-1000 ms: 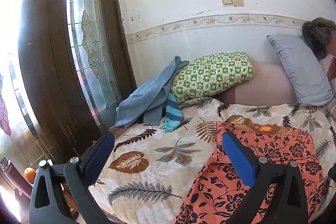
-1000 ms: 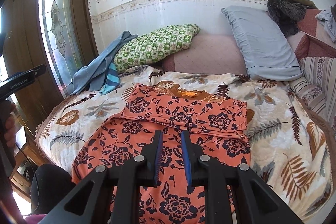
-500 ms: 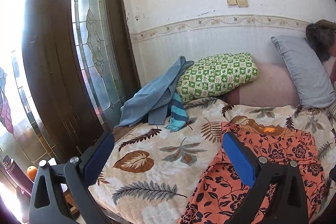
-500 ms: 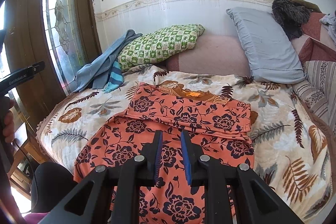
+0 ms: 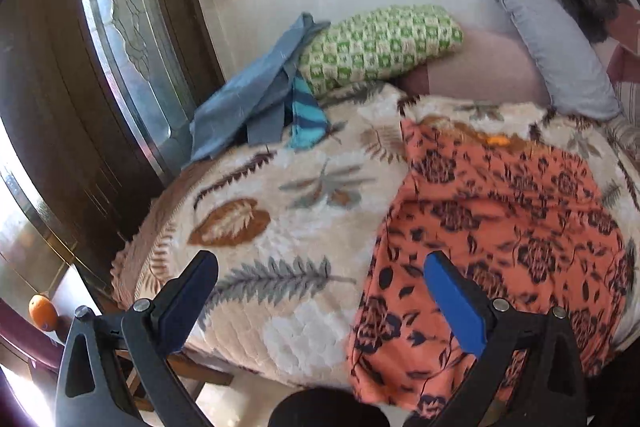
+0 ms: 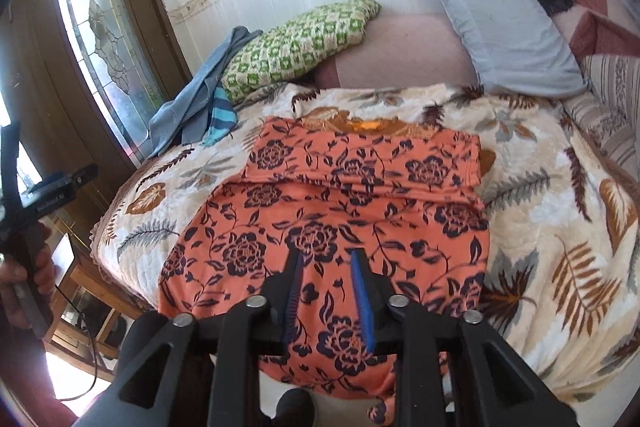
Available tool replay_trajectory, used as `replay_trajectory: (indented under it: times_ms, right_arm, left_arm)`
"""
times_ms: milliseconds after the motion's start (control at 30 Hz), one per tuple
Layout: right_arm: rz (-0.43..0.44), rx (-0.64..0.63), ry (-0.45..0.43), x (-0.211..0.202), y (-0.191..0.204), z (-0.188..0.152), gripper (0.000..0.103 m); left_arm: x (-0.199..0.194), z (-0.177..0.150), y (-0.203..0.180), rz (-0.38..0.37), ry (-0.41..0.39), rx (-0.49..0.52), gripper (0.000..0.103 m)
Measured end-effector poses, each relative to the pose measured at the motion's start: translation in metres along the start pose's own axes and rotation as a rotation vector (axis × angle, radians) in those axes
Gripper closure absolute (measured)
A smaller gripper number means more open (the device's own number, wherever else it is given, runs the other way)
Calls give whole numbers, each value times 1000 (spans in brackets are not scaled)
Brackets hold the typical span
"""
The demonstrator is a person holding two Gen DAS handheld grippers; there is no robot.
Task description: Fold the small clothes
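Observation:
An orange garment with dark flowers [image 6: 340, 211] lies spread on the leaf-patterned bedspread [image 6: 560, 227], its top part folded over and its hem hanging off the front edge. It also shows in the left wrist view [image 5: 500, 219]. My left gripper [image 5: 320, 279] is wide open and empty above the bed's front left part, its right finger over the garment's left edge. My right gripper [image 6: 326, 275] hovers over the garment's lower middle, jaws narrowly apart with nothing between them. The left gripper's body [image 6: 36, 199] shows at the far left of the right wrist view.
A blue cloth [image 5: 252, 99] and a striped teal item [image 5: 306, 119] lie at the bed's back left beside a green checked pillow [image 5: 380, 43]. A grey pillow [image 6: 504, 27] leans at the back right. A wooden glass door [image 5: 120, 39] stands left. An orange fruit [image 5: 42, 311] sits low left.
Both grippers have tilted downward and come closer to the bed's front edge. The right gripper's jaws have opened slightly. The garment has not moved.

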State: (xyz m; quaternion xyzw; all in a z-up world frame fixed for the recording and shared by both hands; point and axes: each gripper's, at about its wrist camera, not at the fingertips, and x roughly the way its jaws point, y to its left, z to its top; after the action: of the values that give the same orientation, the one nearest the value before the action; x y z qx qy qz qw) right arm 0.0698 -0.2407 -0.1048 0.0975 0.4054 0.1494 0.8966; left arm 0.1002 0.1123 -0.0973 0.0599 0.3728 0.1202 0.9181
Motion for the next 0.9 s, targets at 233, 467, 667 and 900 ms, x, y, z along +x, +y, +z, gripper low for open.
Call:
replay_trajectory:
  times_ms: [233, 467, 667, 900]
  right_arm:
    - [-24, 228, 174, 26, -63, -66, 27]
    - [5, 412, 289, 50, -98, -95, 27]
    - [-8, 466, 308, 60, -103, -96, 27]
    - [-53, 525, 378, 88, -100, -108, 27]
  left_arm:
    - [72, -87, 9, -139, 352, -14, 1]
    - [98, -104, 7, -293, 450, -90, 1]
    - [104, -111, -20, -418, 479, -37, 37]
    - [111, -118, -30, -450, 504, -43, 60]
